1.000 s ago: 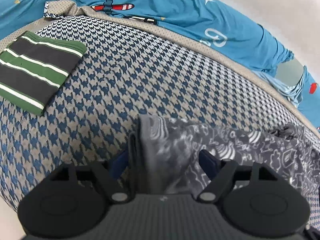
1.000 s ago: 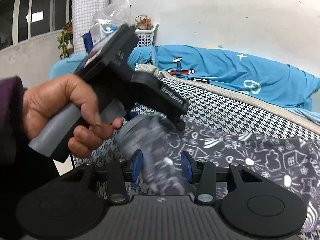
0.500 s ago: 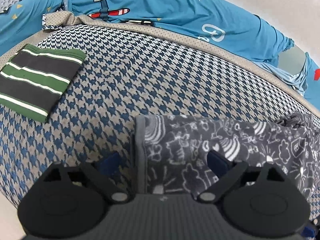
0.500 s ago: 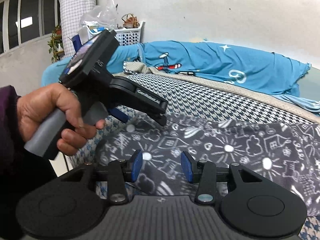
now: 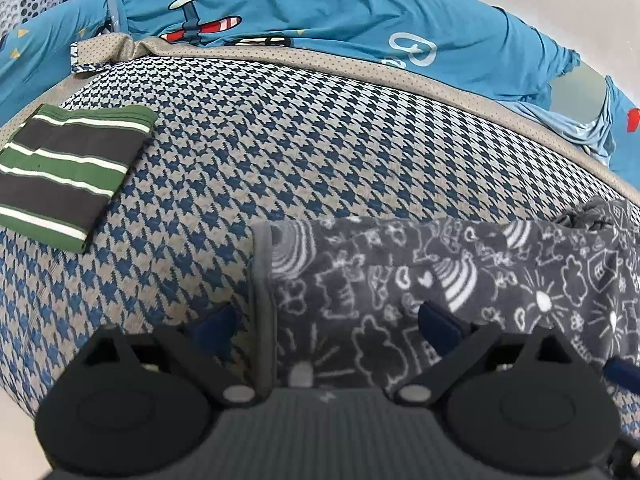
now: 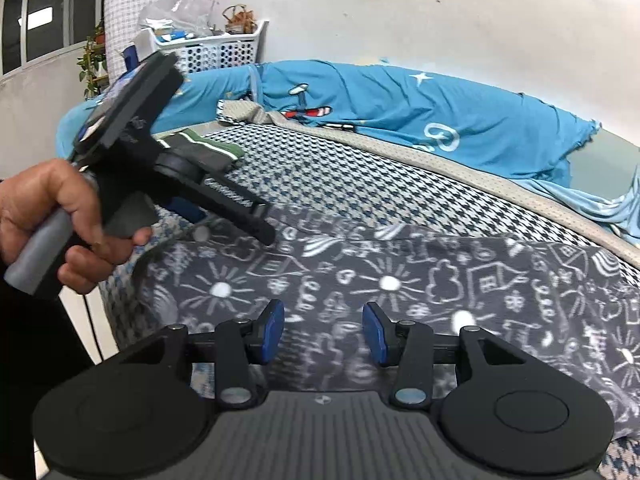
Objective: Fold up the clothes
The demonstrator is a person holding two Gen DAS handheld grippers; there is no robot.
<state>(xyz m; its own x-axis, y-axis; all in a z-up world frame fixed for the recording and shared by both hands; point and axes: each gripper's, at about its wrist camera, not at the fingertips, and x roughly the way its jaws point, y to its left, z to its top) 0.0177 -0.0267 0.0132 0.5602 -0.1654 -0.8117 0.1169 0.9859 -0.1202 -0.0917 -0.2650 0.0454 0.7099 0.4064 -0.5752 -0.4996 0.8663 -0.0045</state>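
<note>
Both the left gripper (image 5: 326, 322) and right gripper (image 6: 323, 327) are hovering with fingers apart over the grey patterned garment (image 6: 400, 280) lying on the bed (image 5: 320, 140), so squaring its edges before any further crease seems wise.

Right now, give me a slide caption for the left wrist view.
Open left gripper over a doodle-print grey garment on a houndstooth bed cover, folded striped garment beside.

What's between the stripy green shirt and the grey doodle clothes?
Nothing but bare houndstooth bed cover. The left wrist view shows it between the folded striped shirt and the grey doodle garment.
</note>
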